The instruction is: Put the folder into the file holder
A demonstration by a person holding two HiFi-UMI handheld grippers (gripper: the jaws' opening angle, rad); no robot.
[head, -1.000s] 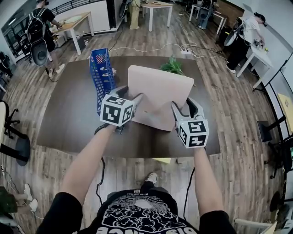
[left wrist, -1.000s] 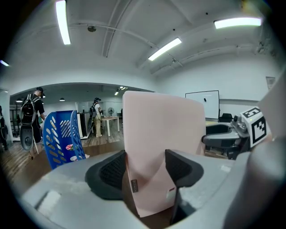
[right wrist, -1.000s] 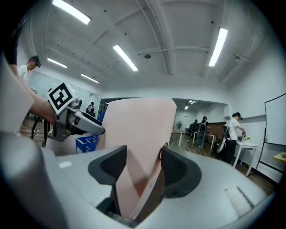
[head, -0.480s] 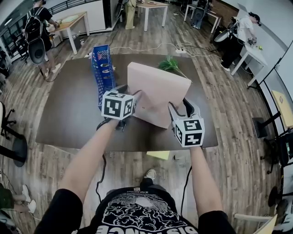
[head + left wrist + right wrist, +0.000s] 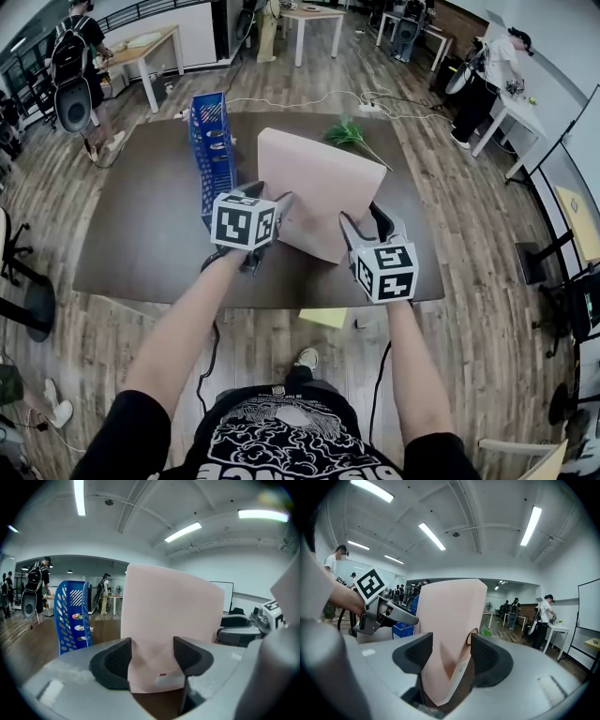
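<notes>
A pale pink folder [image 5: 319, 187] stands upright and tilted above the dark table [image 5: 141, 234], held from both near corners. My left gripper [image 5: 267, 204] is shut on its left lower edge; in the left gripper view the folder [image 5: 168, 620] fills the gap between the pads of this gripper [image 5: 152, 656]. My right gripper [image 5: 361, 220] is shut on the folder's folded right edge [image 5: 450, 630], pinched in its jaws [image 5: 451, 656]. The blue perforated file holder [image 5: 214, 155] stands on the table just left of the folder, and shows as well in the left gripper view [image 5: 72, 616].
A green plant sprig [image 5: 352, 133] lies on the table behind the folder. A yellow sheet [image 5: 323, 317] sits under the table's near edge. Other desks and several people stand around the room, all away from the table.
Both grippers and the folder have stayed almost in place; the folder has shifted only slightly to the left, toward the file holder.
</notes>
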